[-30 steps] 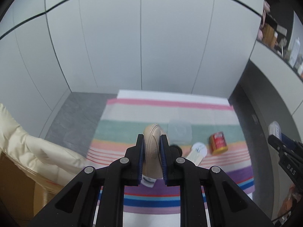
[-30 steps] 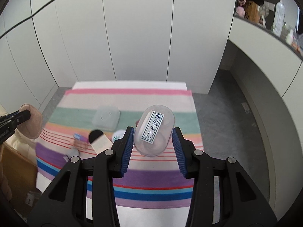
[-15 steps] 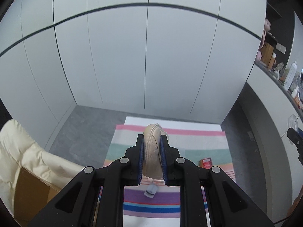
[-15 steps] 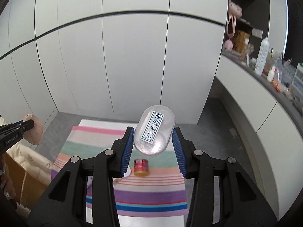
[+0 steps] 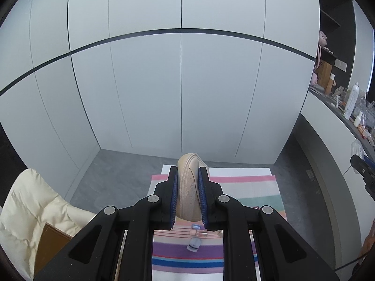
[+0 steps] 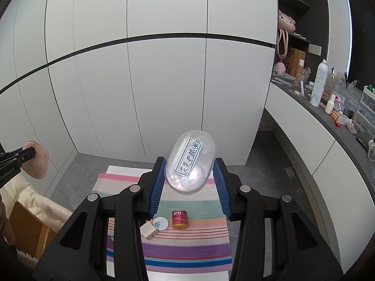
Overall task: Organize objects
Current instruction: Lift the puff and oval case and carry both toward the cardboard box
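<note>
Both grippers raised higher off rug (image 6: 187, 253); left gripper (image 5: 188, 193) clamps puff (image 5: 187, 187), right gripper (image 6: 188, 182) clamps case (image 6: 191, 162): keep grips firm, carry level.

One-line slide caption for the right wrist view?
Right gripper holds a labelled clear oval case above the striped cloth; left gripper grips a beige puff.

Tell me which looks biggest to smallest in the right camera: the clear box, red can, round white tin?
1. Clear box, held in the right gripper; being nearest the camera makes it look bigger.
2. Red can and round white tin look about alike, so I won't rank them.
</note>
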Tool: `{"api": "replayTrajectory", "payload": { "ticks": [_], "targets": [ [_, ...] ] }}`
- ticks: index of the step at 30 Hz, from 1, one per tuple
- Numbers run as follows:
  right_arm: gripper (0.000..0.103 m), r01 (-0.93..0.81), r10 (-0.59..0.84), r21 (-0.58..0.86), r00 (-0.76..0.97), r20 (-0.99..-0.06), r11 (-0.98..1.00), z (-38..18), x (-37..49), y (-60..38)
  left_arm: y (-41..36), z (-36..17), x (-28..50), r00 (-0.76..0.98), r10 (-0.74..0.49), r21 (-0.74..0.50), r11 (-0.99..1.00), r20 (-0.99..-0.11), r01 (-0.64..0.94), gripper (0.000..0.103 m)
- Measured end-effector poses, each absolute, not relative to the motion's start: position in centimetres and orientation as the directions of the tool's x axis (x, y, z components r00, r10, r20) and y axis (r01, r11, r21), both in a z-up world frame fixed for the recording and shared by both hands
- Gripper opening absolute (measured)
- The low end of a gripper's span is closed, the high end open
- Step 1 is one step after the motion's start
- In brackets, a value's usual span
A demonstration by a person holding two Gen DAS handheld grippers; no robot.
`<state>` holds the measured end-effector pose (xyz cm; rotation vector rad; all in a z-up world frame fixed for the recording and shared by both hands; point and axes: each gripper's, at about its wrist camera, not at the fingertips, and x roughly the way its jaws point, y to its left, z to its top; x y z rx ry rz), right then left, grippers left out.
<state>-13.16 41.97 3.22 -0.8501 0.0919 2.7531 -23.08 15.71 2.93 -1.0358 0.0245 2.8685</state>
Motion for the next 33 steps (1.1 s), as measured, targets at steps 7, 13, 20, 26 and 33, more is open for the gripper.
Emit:
{"api": "replayTrajectory", "payload": {
  "ticks": [7,13,20,26,33],
  "targets": [
    [0.043,-0.256,0.221,-0.020,-0.789,-0.574,-0.966,2.6,-12.7,42.2,16.2,2.6,-22.5,-0.752,0.096,-0.023,-0.994,-0.652,-0.107,0.017],
    [0.043,-0.266,0.239,-0.038,-0.783,-0.574,-0.963,2.5,-11.7,42.5,15.9,2.6,-21.7,-0.748,0.091,-0.021,-0.995,-0.657,-0.102,0.017],
    [0.043,-0.274,0.230,-0.014,-0.778,-0.585,-0.962,2.1,-9.4,42.5,15.6,2.7,-19.0,-0.751,0.086,-0.012,-0.995,-0.655,-0.103,0.017],
    [0.043,-0.277,0.224,-0.001,-0.775,-0.591,-0.961,2.0,-5.9,41.9,15.6,2.3,-16.1,-0.745,0.088,-0.007,-0.994,-0.662,-0.111,0.017],
    [0.043,-0.265,0.207,0.011,-0.775,-0.597,-0.964,1.4,-1.2,40.3,15.6,1.7,-12.4,-0.731,0.110,-0.021,-0.991,-0.674,-0.130,0.017]
  ]
}}
